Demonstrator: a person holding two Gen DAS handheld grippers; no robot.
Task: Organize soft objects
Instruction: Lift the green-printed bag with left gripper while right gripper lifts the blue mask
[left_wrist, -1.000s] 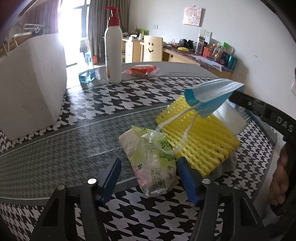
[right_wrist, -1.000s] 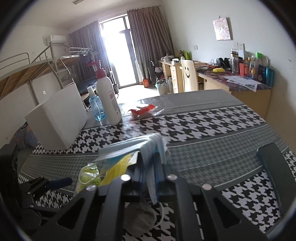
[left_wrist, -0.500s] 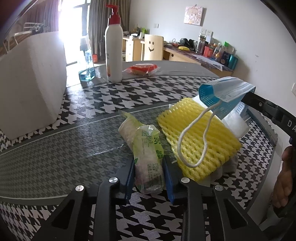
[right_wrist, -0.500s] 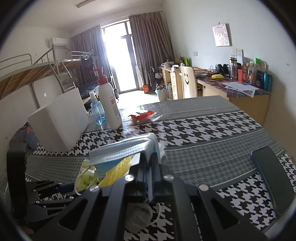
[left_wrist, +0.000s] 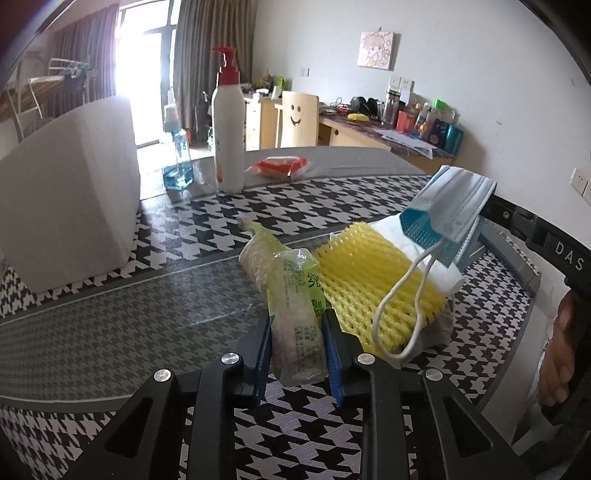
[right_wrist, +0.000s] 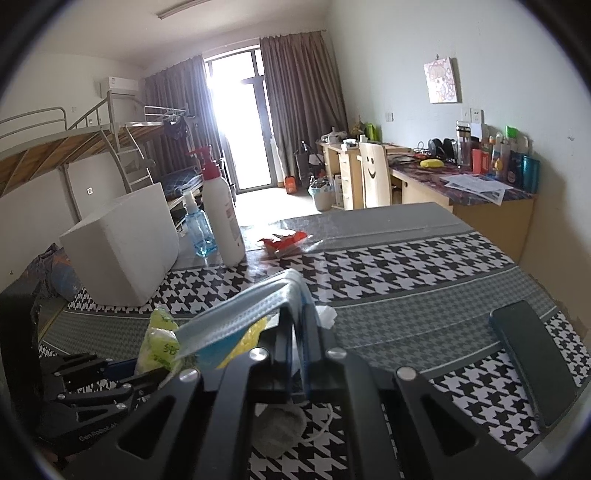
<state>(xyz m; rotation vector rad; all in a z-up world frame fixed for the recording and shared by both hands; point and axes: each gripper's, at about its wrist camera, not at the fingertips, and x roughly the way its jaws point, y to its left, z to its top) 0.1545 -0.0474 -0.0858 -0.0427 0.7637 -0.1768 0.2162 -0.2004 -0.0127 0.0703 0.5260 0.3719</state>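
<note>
Broadly, the houndstooth table (left_wrist: 110, 295) fills both views, with a white foam box (left_wrist: 66, 192) at the upper left of the left wrist frame, seemingly the likely bin for soft things. At centre right lies a yellow foam net (left_wrist: 373, 280). Low in the centre, the left gripper (left_wrist: 297, 350) is closing its jaws on a green tissue pack (left_wrist: 295, 306), pads pressing its sides, so the pick-up step is in hand. At right, the right gripper (right_wrist: 297, 347) pinches a blue face mask (left_wrist: 450, 218) tightly above the net. Next, I judge, each soft item needs lifting clear and carrying toward the box without snagging the mask's loop.
</note>
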